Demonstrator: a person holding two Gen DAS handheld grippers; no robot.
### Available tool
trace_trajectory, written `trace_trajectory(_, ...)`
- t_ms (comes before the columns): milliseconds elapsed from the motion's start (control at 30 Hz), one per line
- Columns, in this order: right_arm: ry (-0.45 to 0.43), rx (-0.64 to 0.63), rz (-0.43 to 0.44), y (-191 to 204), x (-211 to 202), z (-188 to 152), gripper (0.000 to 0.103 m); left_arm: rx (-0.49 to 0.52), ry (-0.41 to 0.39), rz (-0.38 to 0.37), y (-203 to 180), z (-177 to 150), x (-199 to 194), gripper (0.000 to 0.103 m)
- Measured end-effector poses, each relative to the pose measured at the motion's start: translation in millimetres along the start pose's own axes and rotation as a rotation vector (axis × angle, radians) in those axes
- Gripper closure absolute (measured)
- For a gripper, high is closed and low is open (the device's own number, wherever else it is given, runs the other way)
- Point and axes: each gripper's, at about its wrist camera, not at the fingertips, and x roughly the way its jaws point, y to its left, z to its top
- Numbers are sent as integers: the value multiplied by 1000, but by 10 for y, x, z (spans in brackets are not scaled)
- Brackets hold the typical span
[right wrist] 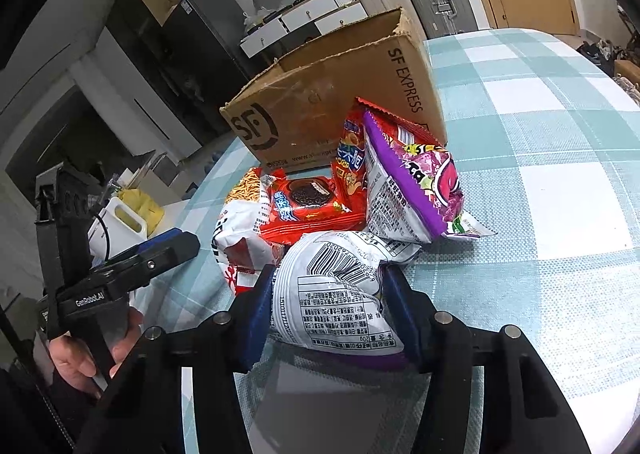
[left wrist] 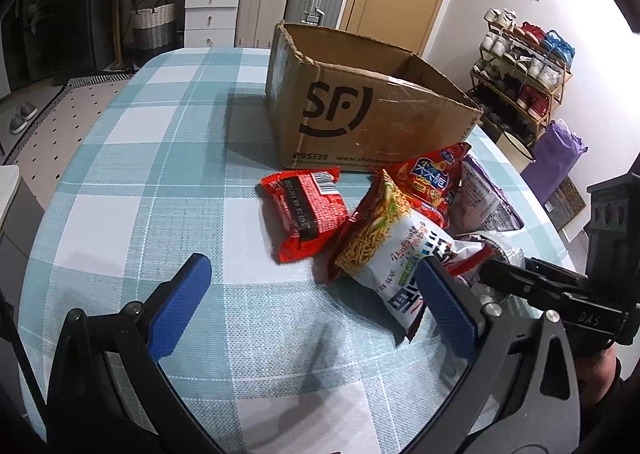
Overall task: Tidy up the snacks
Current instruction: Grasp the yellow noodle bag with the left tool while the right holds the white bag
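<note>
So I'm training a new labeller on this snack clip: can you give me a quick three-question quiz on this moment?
1. True or false: the right gripper is shut on the white barcode packet.
2. What stands behind the snacks? A) cardboard box B) basket C) tray
3. Fill in: the left gripper is ____, gripping nothing.

Key: 1 true; 2 A; 3 open

Table [left wrist: 152, 158]: checked teal-white cloth.
On it: cardboard box [left wrist: 360, 114], snack packets [left wrist: 304, 210] lying before the box.
</note>
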Motion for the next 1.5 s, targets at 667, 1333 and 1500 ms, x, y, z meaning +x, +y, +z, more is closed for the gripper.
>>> trace_trajectory(667,-144,-44,14,-6,-633,-133,49,76,70,-106,-415,66,215,1)
trace_trajectory(1333,-187,25,20,-252,-834,-173,49,126,152,-110,-669,81,618,1)
trace_trajectory(1500,-190,32,25,-275,-846,-180,49,111,160,-119,-669,71,640,11)
